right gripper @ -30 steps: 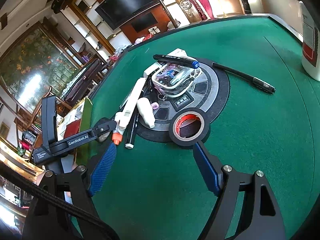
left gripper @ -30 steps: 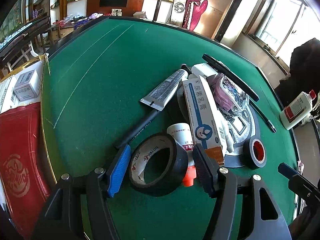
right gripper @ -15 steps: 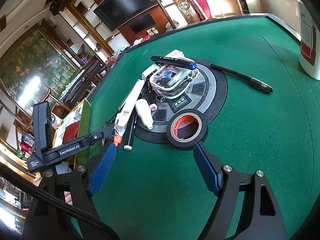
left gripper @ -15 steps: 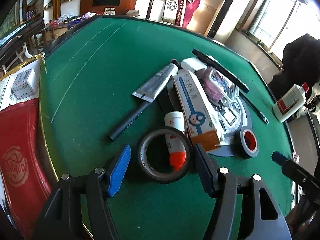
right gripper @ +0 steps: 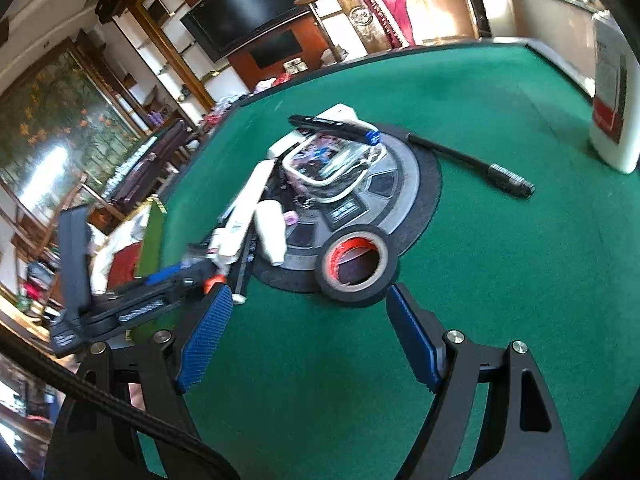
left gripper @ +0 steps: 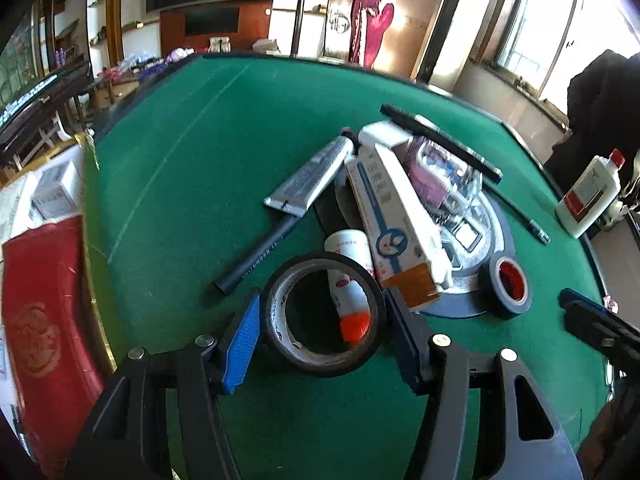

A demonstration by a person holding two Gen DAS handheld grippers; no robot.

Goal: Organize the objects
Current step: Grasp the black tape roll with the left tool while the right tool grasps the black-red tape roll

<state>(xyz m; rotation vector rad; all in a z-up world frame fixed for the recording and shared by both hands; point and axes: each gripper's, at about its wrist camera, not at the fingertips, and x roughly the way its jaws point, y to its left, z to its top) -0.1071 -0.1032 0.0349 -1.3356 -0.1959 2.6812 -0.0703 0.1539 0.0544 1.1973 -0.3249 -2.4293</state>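
In the middle of the left wrist view, a clear plastic pouch (left gripper: 444, 176) is lying on the round grey and black centre panel (left gripper: 472, 240) of the green felt tabletop (left gripper: 180, 140), holding pink and blue small items too blurred to name. A long white and blue carton (left gripper: 394, 216) is leaning beside the pouch, with a silver squeezed tube (left gripper: 308, 178) and a black marker (left gripper: 260, 254) to its left. At lower centre, the left gripper (left gripper: 320, 330) is straddling a large black tape roll (left gripper: 324, 314); its fingers have just been closing around the roll, the blue pad sitting just beside the rim, though contact is hard to judge. Compared with a second ago, the roll is showing its hollow more squarely, framing the orange cap of a small white bottle (left gripper: 348, 276). In the right wrist view, the right gripper (right gripper: 308, 334) is hovering with fingers spread apart just below a smaller black tape roll with a red core (right gripper: 354, 264), which is leaning on the panel's edge.
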